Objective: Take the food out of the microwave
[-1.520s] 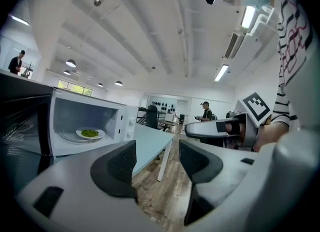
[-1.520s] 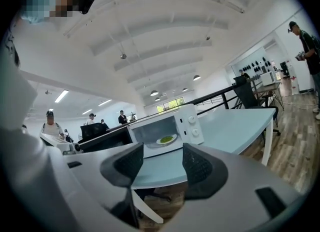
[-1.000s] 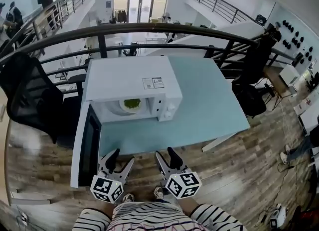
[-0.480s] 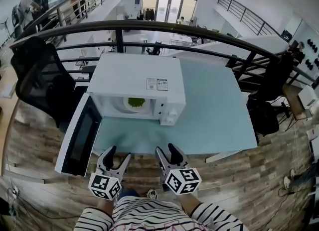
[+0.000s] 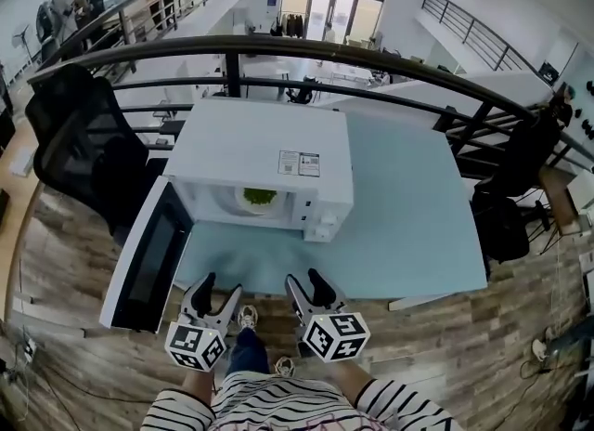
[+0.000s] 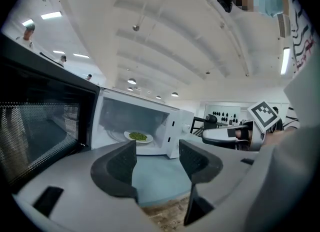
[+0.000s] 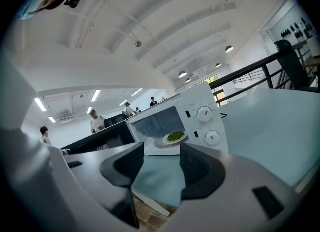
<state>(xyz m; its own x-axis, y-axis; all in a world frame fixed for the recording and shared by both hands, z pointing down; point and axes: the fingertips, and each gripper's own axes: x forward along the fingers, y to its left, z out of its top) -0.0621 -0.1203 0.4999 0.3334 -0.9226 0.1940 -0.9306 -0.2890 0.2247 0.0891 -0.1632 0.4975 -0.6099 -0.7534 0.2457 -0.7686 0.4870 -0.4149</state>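
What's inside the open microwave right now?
A white plate with green food sits inside the microwave. In the head view its roof covers the plate's back part and the cavity's rear.

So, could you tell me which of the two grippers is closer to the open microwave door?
The left gripper: it is beside the swung-open door at the left, while the right gripper sits further off, before the control panel.

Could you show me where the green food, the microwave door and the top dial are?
green food (image 5: 259, 197): head view, middle of the green heap.
microwave door (image 5: 148, 260): head view, its dark window.
top dial (image 7: 205, 114): right gripper view, the knob's face.
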